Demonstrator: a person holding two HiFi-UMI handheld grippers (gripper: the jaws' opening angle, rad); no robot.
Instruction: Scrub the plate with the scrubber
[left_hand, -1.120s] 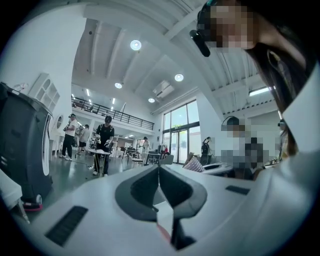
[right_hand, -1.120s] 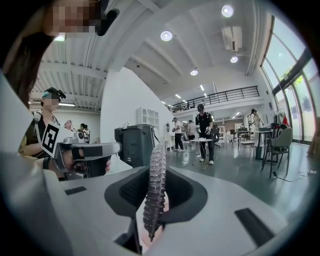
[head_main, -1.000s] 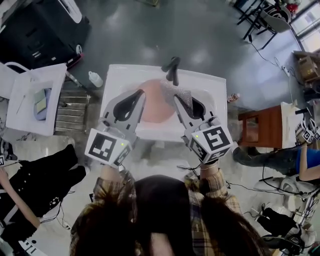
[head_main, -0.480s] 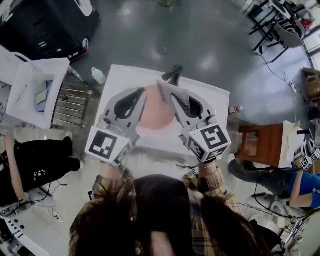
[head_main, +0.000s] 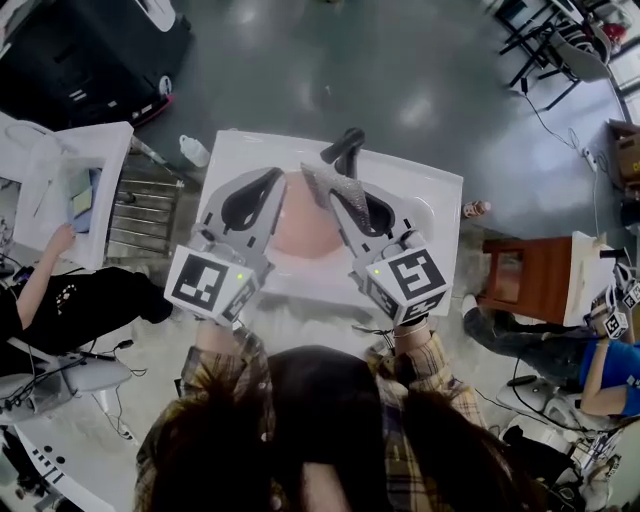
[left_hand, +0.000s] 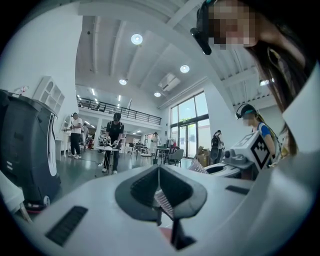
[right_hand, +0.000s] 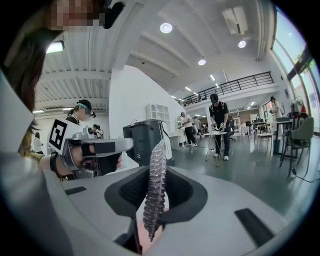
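we see pink plate in white sink. left gripper at plate's 9 o'clock, jaws pressed together, covering rim; whether rim is pinched we cannot tell. right gripper at 3 o'clock pinches silvery scrubber, hiding plate's upper right. black faucet at 1 o'clock, just beyond scrubber. outside sink: white bottle at 10, drying rack at 9, small bottle at 3, brown stool at 4.

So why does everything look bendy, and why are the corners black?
Head view: the wide lens bends the floor, lights glare off it. Left gripper view: round picture, black corners, left claw blurry. Right gripper view: same bending, scrubber sharp.
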